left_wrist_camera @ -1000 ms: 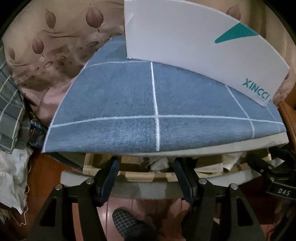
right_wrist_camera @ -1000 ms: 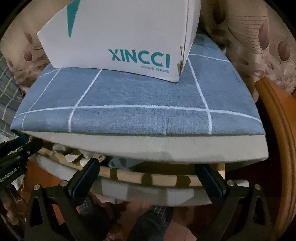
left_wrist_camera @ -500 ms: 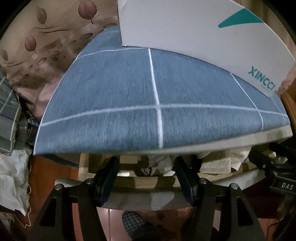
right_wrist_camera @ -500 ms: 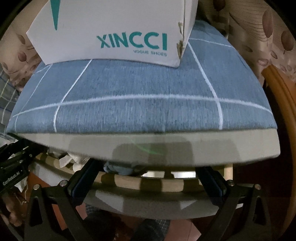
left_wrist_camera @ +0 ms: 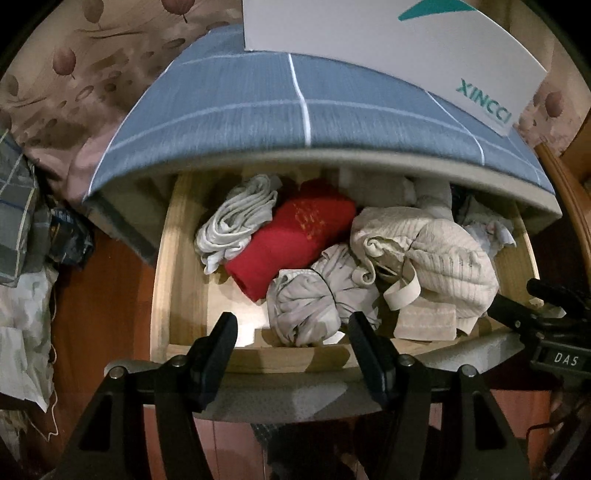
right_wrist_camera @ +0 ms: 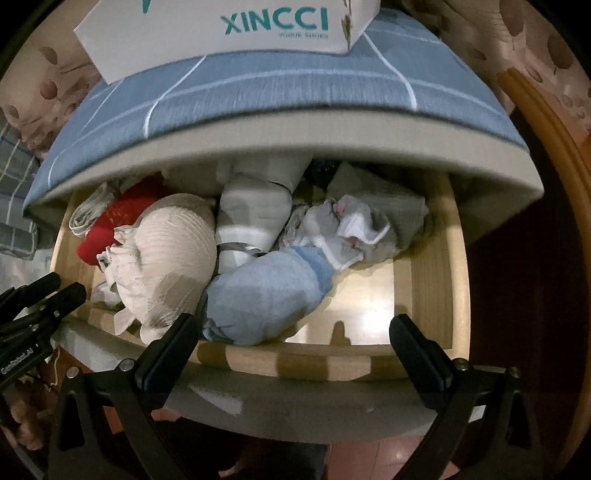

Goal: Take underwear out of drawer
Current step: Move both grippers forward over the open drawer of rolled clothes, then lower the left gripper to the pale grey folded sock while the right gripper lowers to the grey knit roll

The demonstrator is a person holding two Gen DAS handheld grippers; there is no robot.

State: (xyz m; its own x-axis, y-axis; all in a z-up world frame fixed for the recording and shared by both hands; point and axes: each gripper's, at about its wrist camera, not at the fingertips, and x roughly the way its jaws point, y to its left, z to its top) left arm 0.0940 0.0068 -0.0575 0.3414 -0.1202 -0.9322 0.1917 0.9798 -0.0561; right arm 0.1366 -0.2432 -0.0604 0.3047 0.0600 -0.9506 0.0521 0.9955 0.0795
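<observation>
Since 1.0 s ago the drawer [left_wrist_camera: 162, 280] has come out from under the blue checked cover [left_wrist_camera: 258, 107], exposing contents that were almost wholly hidden. The left gripper [left_wrist_camera: 291, 332] is released, jaws spread and holding nothing, at the bottom centre of the left wrist view, just above the drawer's front rail. A grey bundled piece of underwear [left_wrist_camera: 306, 306] lies directly between its fingertips, inside the drawer. A red rolled garment [left_wrist_camera: 295, 236] sits above it at frame centre, a pale grey roll [left_wrist_camera: 236, 225] to its left, and a cream ribbed garment [left_wrist_camera: 436, 258] to the right. The right gripper [right_wrist_camera: 295, 336] is also released and empty, at the bottom of the right wrist view. A light blue rolled garment [right_wrist_camera: 262, 295] lies just above its left fingertip. A white shoe box [right_wrist_camera: 229, 33] rests on the cover at the top of the frame.
</observation>
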